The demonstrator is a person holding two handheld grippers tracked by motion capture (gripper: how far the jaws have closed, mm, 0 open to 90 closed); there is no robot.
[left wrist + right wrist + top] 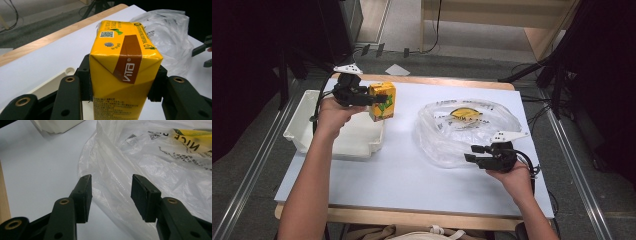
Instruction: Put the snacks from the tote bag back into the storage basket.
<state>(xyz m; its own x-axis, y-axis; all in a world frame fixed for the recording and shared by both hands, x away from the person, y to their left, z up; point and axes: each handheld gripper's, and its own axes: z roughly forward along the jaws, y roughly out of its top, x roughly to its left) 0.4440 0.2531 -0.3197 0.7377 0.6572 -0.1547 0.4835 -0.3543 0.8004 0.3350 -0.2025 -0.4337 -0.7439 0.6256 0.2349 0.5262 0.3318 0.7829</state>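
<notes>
The yellow carton reads "VITA"; the plastic bag reads "NICE".

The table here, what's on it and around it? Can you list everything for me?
Juice carton: one, yellow with a brown stripe, upright, clamped in the left hand-held gripper above the right edge of the tray.
Tray: one, white, on the left part of the table.
Plastic bag: one, clear with yellow and black print, crumpled on the right part of the table.
Table: one, white top with a wooden edge.
Tripod legs: black, on the floor beyond the table at right.
Left hand-held gripper: one, black, jaws pressed on the carton's sides.
Right hand-held gripper: one, black, jaws open, at the near edge of the bag.
Forearms: two, coming in from the near side.
</notes>
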